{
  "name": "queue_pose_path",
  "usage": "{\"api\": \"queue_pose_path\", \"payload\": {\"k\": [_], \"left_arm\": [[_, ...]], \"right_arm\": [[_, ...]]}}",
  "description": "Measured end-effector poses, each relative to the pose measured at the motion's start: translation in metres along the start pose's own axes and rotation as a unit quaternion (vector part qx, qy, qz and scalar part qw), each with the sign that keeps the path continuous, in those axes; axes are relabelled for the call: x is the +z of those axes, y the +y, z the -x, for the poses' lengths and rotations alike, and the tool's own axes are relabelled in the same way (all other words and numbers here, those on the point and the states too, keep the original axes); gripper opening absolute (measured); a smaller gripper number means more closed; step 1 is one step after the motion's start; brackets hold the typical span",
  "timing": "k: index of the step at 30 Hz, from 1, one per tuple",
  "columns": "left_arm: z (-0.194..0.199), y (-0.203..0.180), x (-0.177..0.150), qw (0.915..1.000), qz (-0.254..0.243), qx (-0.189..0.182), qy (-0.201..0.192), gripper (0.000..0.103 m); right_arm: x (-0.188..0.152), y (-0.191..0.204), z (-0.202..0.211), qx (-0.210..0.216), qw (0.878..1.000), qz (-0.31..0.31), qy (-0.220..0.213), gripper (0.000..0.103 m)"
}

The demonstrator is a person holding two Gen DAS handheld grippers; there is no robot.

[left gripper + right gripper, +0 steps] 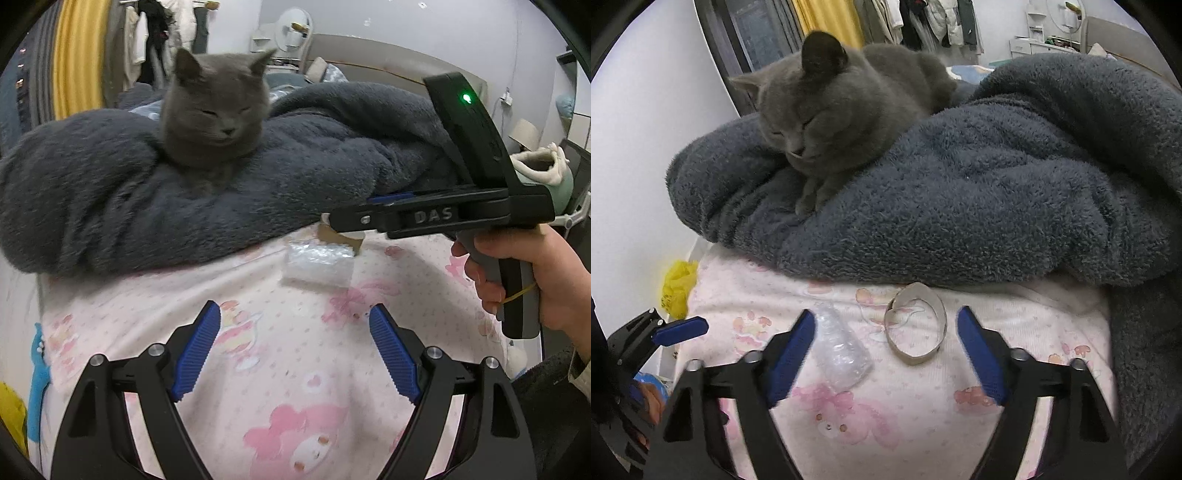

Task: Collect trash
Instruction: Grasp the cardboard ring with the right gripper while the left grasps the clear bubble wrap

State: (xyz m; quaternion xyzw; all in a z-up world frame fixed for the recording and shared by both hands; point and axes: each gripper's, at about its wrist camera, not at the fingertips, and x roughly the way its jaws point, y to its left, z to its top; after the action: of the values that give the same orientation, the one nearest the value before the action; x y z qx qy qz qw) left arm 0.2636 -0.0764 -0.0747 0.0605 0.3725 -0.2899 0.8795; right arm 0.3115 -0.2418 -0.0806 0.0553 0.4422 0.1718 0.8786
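Note:
A clear piece of bubble wrap (319, 264) (842, 354) lies on the pink printed bedsheet (288, 369). Right beside it lies a squashed cardboard ring (916, 325); in the left wrist view the ring (328, 236) is mostly hidden behind the right tool's nose. My left gripper (295, 325) is open and empty, short of the bubble wrap. My right gripper (886, 332) is open over the sheet. The ring lies between its blue pads without touching them, and the bubble wrap sits by its left finger. A hand (546, 280) holds the right tool's handle.
A grey cat (218, 110) (827, 110) rests on a heaped dark grey fleece blanket (110, 206) (997, 184) just behind the trash. The bed's edge drops off at the left, where a yellow bag (677, 284) sits. One left finger (679, 328) shows at the frame's left.

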Motion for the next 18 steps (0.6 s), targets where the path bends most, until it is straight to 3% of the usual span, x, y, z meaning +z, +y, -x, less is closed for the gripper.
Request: {"api": "queue_pose_path", "payload": {"k": [7,16,18], "left_arm": [[-0.031,-0.007,0.007,0.9994,-0.016,-0.024,0.018,0.085],[-0.061,-0.014,0.017,0.9987,-0.019,-0.035,0.032,0.085],[-0.065,-0.016,0.019,0.9985,-0.021,-0.037,0.036,0.085]], "right_arm": [[0.003,-0.010,-0.018,-0.015,1.000,-0.006,0.018,0.068],[0.001,-0.012,-0.031,0.011,0.999,0.006,0.043,0.061],[-0.001,-0.008,-0.033,0.002,0.999,0.019,0.047,0.056]]}}
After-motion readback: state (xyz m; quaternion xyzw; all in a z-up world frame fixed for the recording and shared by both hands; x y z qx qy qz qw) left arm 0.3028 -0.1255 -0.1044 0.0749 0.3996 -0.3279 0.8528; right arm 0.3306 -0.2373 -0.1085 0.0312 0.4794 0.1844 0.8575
